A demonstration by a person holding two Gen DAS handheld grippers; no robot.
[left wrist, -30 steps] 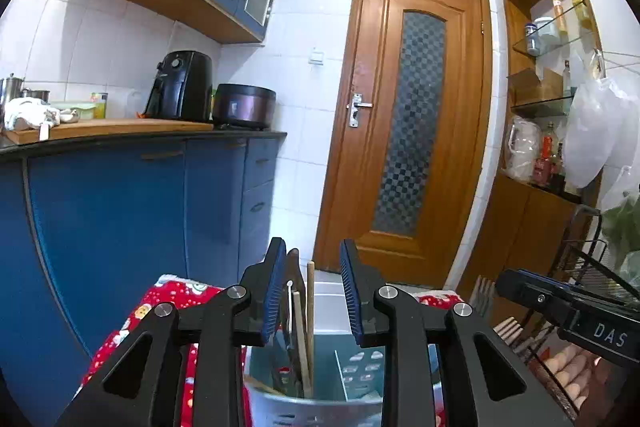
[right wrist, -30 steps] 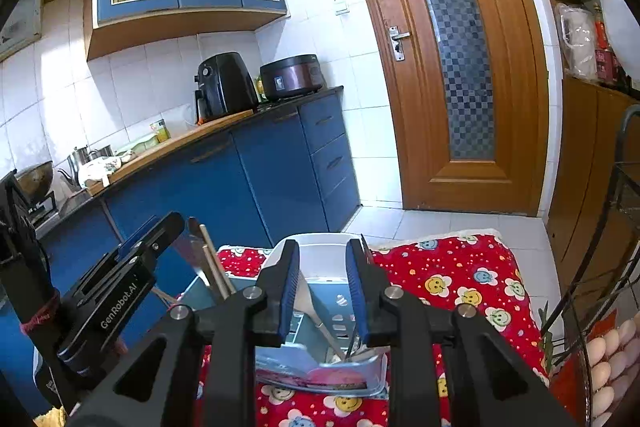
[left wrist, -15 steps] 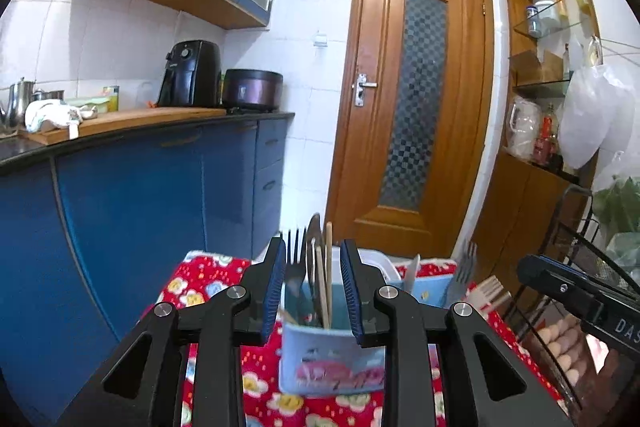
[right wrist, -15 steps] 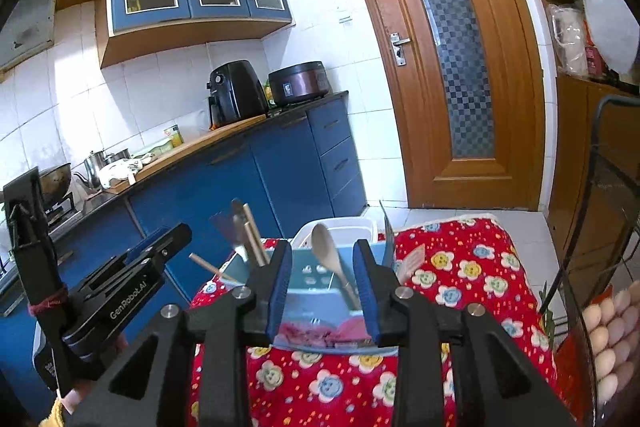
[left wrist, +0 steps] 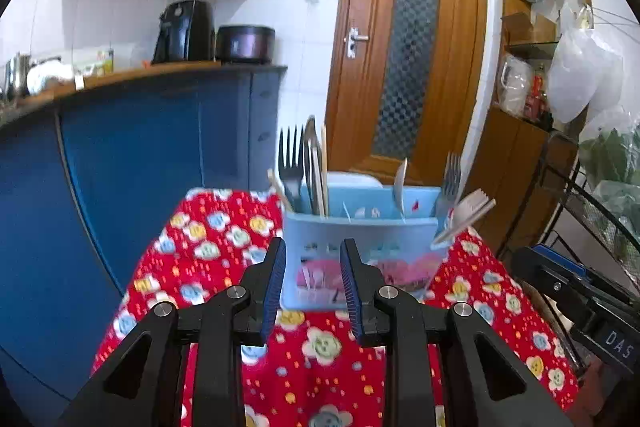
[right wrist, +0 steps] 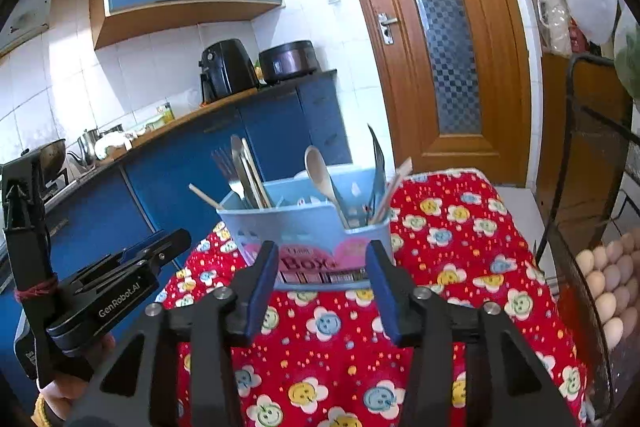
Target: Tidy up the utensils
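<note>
A light blue utensil caddy [left wrist: 360,251] stands upright on a red flowered tablecloth [left wrist: 208,251]. In its left compartment are a metal fork [left wrist: 291,163], a spoon and wooden chopsticks [left wrist: 324,167]. A second fork and a white plastic fork [left wrist: 468,211] lean out on its right. The right wrist view shows the same caddy [right wrist: 308,231] with a wooden spoon [right wrist: 320,171] in it. My left gripper [left wrist: 314,287] hovers in front of the caddy, narrowly open with nothing between its pads. My right gripper [right wrist: 322,291] is also short of the caddy, its jaws opening and empty.
A black wire rack [right wrist: 580,187] holding eggs [right wrist: 608,279] stands close on the right. Blue cabinets [left wrist: 140,167] under a counter run along the left, and a wooden door [left wrist: 408,59] is behind. The left gripper's body [right wrist: 116,287], held by a hand, sits low on the left.
Both grippers have drawn back from the caddy and sunk lower, so the whole caddy now shows ahead of them. The right jaws have spread wider; the left gap is unchanged.
</note>
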